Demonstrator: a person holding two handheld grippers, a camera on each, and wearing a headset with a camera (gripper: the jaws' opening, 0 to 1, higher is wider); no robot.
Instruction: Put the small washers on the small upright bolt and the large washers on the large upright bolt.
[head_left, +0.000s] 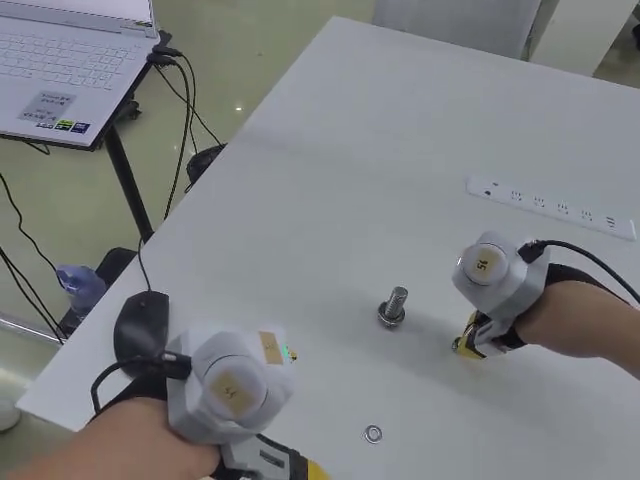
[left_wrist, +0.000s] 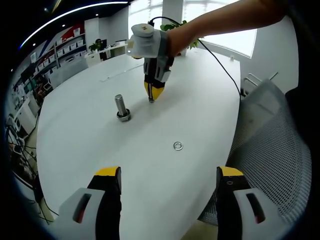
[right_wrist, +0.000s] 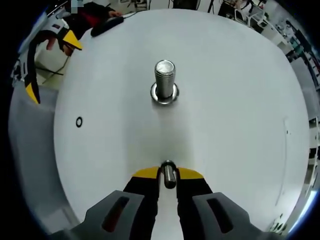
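One large bolt (head_left: 394, 306) stands upright on the worktop (head_left: 400, 150), with one washer (head_left: 373, 434) lying flat nearby. The right tool (left_wrist: 151, 96) clamps one small bolt (right_wrist: 169, 176) upright; the left tool (left_wrist: 168, 172) has its jaws apart.

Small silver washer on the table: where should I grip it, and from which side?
Probably across its outer rim, from straight above: the small silver washer lies flat on the white table, too thin for the open left gripper to pinch sideways.

we see a broad white table (head_left: 400, 150) with a power strip (head_left: 550, 207) on it. beside it an open laptop (head_left: 60, 60) sits on a black stand (head_left: 128, 185) over a pale green floor (head_left: 250, 40). a grey mesh chair (left_wrist: 270, 145) stands close by, bright windows (left_wrist: 235, 40) beyond.
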